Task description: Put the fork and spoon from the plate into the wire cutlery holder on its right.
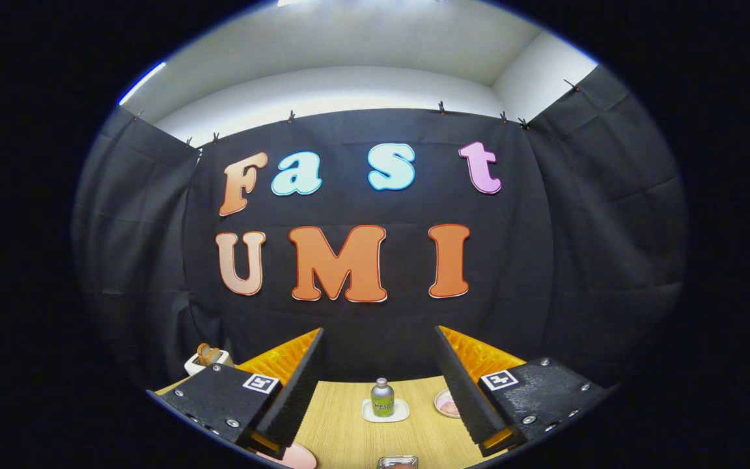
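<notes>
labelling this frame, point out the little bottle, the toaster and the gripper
little bottle (pixel 382 398): gripper view, on its label.
toaster (pixel 208 360): gripper view, on its white body.
gripper (pixel 380 381): gripper view, midway between its open fingers.

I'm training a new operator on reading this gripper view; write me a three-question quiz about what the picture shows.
1. True or false: the fingers are closed on the small bottle.
2. What does the small bottle stand on? A) a pink plate B) a small white tray C) bare table
3. Fill in: the white toaster stands beyond the ____ finger.

Key: 1 false, the fingers are spread apart with nothing between their pads, and the bottle stands beyond them; 2 B; 3 left.
</notes>
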